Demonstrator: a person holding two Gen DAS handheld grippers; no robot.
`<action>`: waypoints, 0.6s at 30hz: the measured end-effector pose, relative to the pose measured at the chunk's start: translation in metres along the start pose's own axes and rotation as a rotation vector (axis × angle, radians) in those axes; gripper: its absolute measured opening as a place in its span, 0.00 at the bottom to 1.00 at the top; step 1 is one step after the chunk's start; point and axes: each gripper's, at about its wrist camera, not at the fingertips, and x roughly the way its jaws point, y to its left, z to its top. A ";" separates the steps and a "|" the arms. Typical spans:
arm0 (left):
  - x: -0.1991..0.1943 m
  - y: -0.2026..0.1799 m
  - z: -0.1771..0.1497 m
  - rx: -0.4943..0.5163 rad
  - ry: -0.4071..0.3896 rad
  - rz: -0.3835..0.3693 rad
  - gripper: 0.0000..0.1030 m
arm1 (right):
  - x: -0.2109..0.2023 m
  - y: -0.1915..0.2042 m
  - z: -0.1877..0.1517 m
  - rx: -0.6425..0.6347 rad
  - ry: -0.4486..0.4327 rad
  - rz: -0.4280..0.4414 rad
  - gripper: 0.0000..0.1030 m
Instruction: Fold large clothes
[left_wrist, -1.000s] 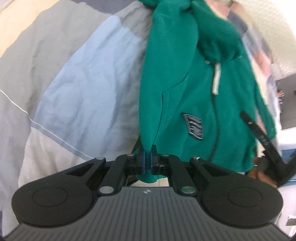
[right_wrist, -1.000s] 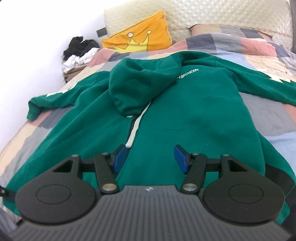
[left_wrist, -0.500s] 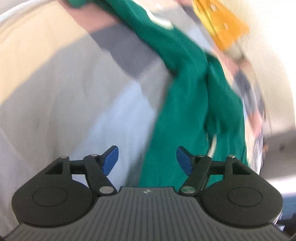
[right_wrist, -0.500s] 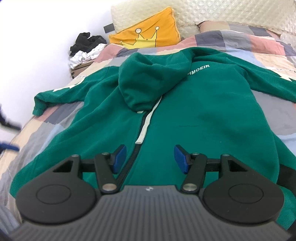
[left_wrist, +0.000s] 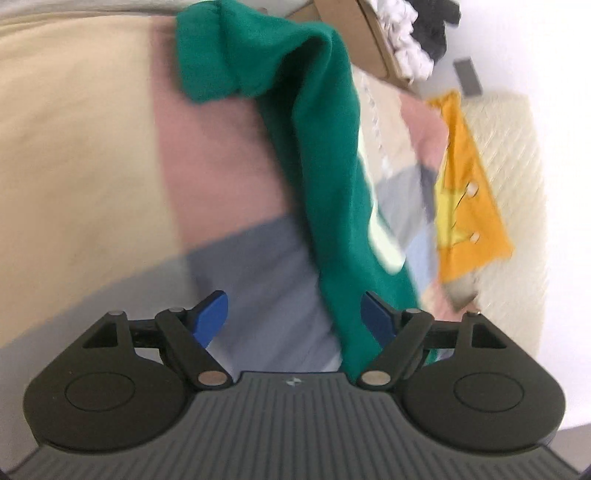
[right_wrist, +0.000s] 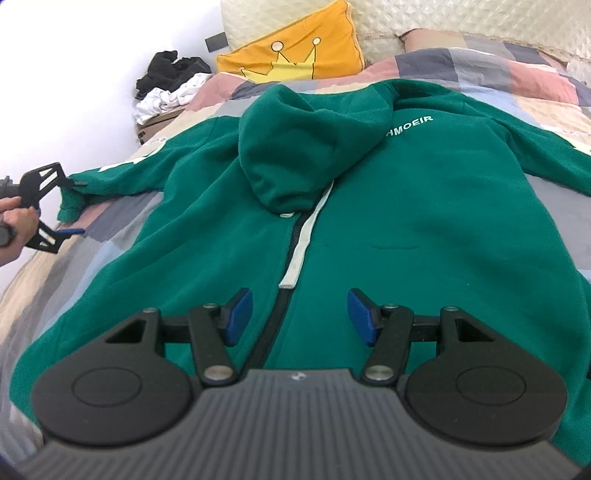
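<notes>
Left gripper (right_wrist: 70, 206), jaws just spread wide and pinching nothing, sits at the left sleeve cuff of the green zip-up fleece hoodie (right_wrist: 369, 206), which lies flat across the patchwork quilt bed (right_wrist: 517, 70). Right gripper (right_wrist: 295, 317) hovers half spread and empty over the near zipper.

A green hoodie (right_wrist: 369, 206) of soft, matt fleece cloth is seen, with a flat white woven drawstring (right_wrist: 303, 243). The patchwork bedcover (left_wrist: 221, 166) beneath is smooth matt cotton-like cloth. The yellow crown cushion (right_wrist: 295, 55) is matt fabric. The cream headboard (right_wrist: 461, 18) is quilted and faintly sheened. A brown box (left_wrist: 369, 40) looks like matt cardboard. The gripper bodies are matt black ribbed plastic, with blue finger pads (right_wrist: 236, 317) and shiny metal pins (right_wrist: 218, 372).
</notes>
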 end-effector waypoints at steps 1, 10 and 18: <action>0.008 -0.004 0.008 0.015 -0.035 0.004 0.80 | 0.003 0.000 0.002 0.002 0.002 -0.003 0.58; 0.068 -0.018 0.079 -0.107 -0.212 0.040 0.80 | 0.029 0.005 0.016 0.051 0.028 -0.011 0.58; 0.071 -0.018 0.118 -0.054 -0.412 0.208 0.53 | 0.040 0.004 0.018 0.030 0.025 -0.043 0.58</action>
